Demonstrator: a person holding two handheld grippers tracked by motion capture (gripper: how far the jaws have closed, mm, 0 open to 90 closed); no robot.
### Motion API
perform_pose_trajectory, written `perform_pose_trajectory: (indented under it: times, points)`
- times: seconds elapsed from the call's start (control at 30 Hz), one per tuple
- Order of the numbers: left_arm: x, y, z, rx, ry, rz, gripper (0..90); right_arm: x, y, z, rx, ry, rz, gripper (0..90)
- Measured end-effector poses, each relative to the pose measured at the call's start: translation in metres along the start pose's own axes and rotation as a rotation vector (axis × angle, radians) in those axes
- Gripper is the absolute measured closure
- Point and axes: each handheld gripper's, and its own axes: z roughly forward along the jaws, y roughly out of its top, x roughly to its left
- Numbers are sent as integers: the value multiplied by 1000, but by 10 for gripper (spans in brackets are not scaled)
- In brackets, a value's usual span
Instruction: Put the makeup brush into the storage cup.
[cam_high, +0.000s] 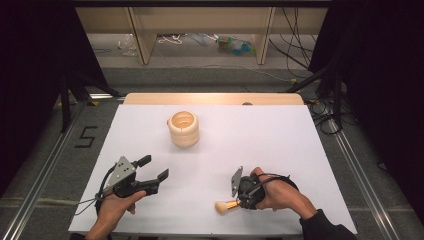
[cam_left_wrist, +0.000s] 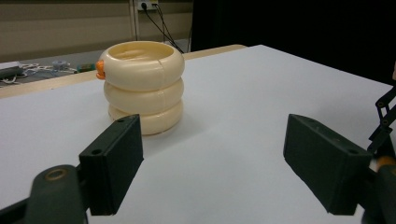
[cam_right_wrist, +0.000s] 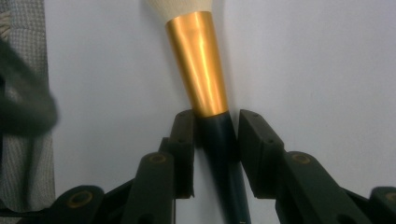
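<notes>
A makeup brush (cam_high: 226, 205) with cream bristles, a gold ferrule (cam_right_wrist: 198, 60) and a dark handle lies on the white table near the front edge, bristles pointing left. My right gripper (cam_high: 240, 202) is shut on the dark handle just behind the ferrule, and in the right gripper view (cam_right_wrist: 215, 135) both pads sit against it. A cream holder (cam_high: 183, 128) shaped like three stacked rings stands upright at the middle back, with a small orange piece on its rim (cam_left_wrist: 100, 69). My left gripper (cam_high: 155, 167) rests at the front left, open and with nothing in it (cam_left_wrist: 212, 158), pointing toward the holder.
The white table top (cam_high: 270, 145) has a wooden strip along its far edge. Beyond it the floor holds cables, wooden furniture legs and small clutter. Dark curtains hang on both sides. A metal rail runs along each side of the table.
</notes>
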Motion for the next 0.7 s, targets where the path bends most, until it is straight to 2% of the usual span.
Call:
perform_pose_trajectory:
  times: [0.07, 0.13, 0.27, 0.43, 0.47, 0.5, 0.53, 0.6, 0.7]
  points:
    - [0, 0, 0, -6, 3, -11, 200, 1, 1, 0, 3, 1, -10, 692]
    - [0, 1, 1, -5, 0, -1, 201, 2, 2, 0, 11, -12, -6, 698]
    - [0, 1, 1, -4, 3, 1, 202, 1, 4, 0, 22, -1, -17, 708]
    - [-1, 0, 1, -3, 3, 0, 202, 2, 5, 0, 31, -9, -12, 716]
    - [0, 1, 1, -3, 4, 2, 203, 0, 5, 0, 49, -17, -44, 718]
    - [-1, 0, 1, -3, 2, 0, 203, 4, 5, -1, 63, -7, 7, 719]
    - [-1, 0, 1, -2, -1, 6, 203, 4, 6, -1, 60, 0, 13, 720]
    - [-1, 0, 1, 2, 6, 2, 203, 2, 6, 1, 38, 2, -21, 721]
    - [-1, 0, 1, 1, -3, 10, 203, 3, 7, 1, 46, -10, -13, 729]
